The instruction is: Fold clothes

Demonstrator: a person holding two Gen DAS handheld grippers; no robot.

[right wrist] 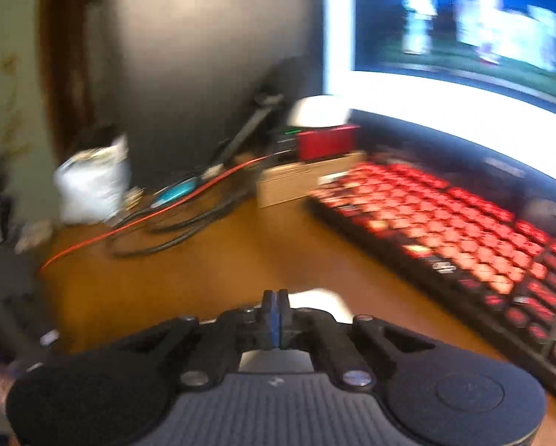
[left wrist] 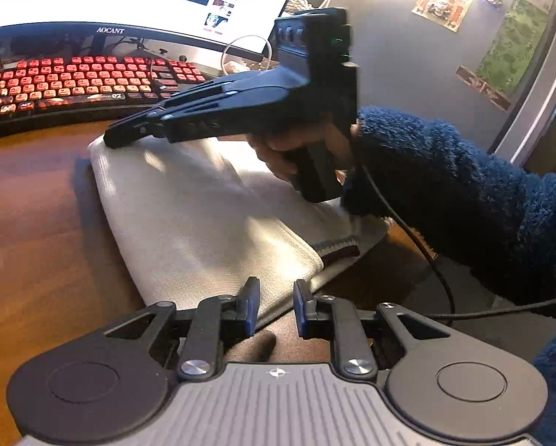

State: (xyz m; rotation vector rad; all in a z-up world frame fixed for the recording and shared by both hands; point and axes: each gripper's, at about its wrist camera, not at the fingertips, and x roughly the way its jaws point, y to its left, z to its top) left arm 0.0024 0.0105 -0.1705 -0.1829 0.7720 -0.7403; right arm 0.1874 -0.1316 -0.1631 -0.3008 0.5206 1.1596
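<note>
Right gripper [left wrist: 110, 141] had its jaws pressed together, its tip resting on the far corner of the folded white garment [left wrist: 188, 223], though whether cloth was pinched could not be told. That garment lay on the wooden desk [left wrist: 36, 230], its long axis running from the keyboard [left wrist: 73, 85] toward the left gripper [left wrist: 276, 306], whose jaws stood slightly apart and empty just beside the near edge. Only the left wrist view showed the whole garment; the blurred right view caught a white sliver.
</note>
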